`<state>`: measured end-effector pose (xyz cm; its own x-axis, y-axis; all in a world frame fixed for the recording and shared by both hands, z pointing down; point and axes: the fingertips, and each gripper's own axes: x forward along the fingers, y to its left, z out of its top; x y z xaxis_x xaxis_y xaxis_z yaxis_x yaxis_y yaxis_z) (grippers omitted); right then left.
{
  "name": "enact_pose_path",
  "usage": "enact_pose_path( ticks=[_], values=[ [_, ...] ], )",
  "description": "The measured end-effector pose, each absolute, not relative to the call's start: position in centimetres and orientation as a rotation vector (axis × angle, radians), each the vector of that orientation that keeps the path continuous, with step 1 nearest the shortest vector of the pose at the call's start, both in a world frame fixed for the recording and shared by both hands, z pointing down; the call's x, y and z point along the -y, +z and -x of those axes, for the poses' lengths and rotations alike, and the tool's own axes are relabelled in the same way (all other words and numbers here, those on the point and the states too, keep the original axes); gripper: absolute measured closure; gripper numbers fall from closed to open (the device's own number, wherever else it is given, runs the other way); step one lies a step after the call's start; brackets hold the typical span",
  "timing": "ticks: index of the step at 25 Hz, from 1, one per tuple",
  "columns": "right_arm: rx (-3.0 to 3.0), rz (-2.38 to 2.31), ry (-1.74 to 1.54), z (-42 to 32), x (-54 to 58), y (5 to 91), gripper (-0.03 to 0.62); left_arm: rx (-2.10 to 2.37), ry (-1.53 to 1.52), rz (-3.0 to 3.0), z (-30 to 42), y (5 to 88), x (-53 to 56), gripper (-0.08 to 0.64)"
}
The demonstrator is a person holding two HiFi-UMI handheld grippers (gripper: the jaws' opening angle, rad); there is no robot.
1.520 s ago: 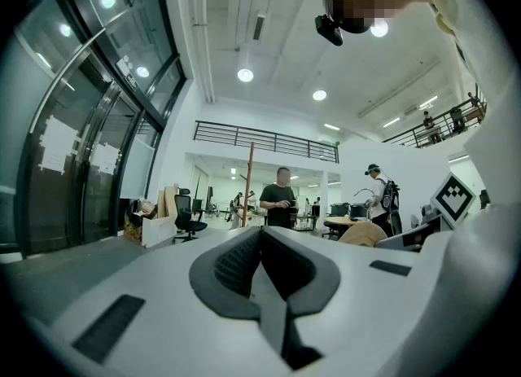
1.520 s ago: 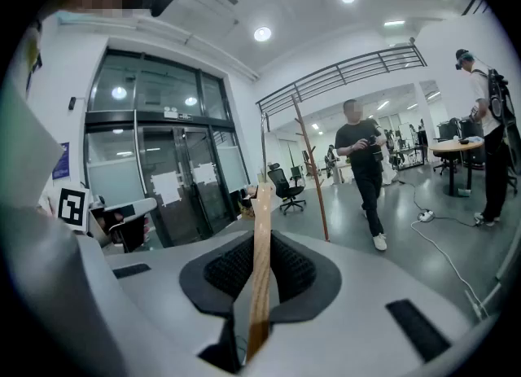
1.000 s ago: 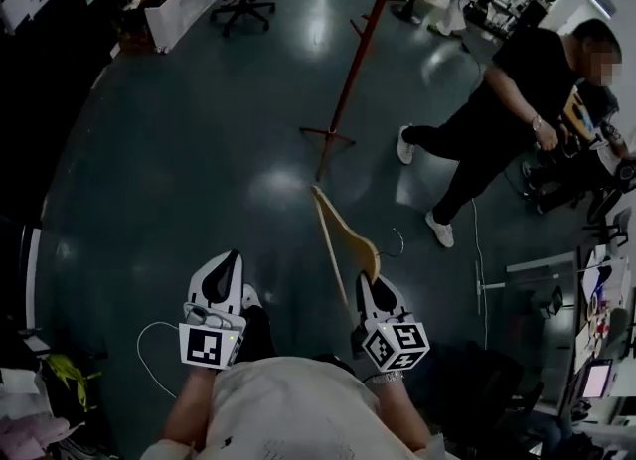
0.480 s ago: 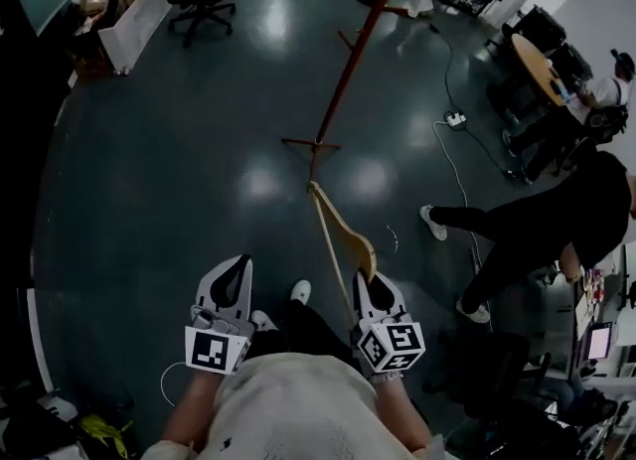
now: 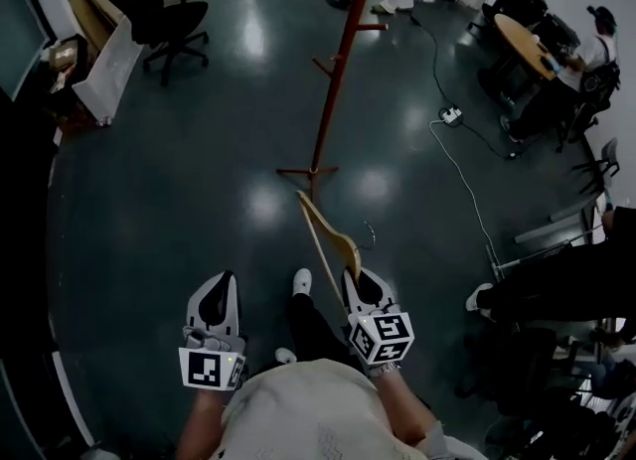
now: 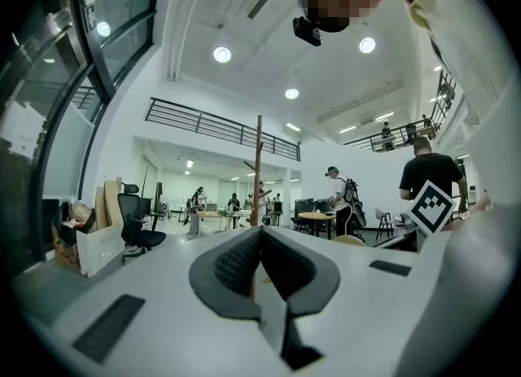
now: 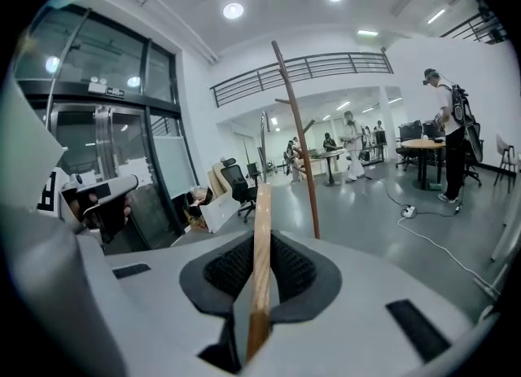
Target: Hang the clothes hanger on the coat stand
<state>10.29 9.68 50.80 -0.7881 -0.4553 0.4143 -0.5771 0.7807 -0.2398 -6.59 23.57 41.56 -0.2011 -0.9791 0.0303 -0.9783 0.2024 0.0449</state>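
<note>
Right, the right gripper (image 5: 356, 281) is clamped on one end of the wooden clothes hanger (image 5: 326, 234). The hanger juts forward over the glossy dark floor (image 5: 199, 160) toward the red coat stand (image 5: 335, 76), not touching it. The left gripper (image 5: 219, 294) has its jaws together, empty. There's an office chair (image 5: 159, 16) far left and a cable (image 5: 449, 76) trailing right.
</note>
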Motion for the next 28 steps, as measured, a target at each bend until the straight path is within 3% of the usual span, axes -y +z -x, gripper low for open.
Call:
enact_pose_path(
  ticks=[11,23,28],
  values=[
    [2.557,-0.751,0.426,-1.2,5.8,51.3,0.523,2.336,-0.047,-1.994,16.1,40.3,-5.4,0.548],
    [2.467,-0.959,0.386,5.5,14.3,51.6,0.523,2.02,-0.065,-2.286,21.7,41.6,10.9,0.548],
    [2.428,-1.066,0.369,11.4,17.0,51.7,0.523,1.923,-0.114,-2.386,27.5,40.2,16.1,0.548]
  ],
)
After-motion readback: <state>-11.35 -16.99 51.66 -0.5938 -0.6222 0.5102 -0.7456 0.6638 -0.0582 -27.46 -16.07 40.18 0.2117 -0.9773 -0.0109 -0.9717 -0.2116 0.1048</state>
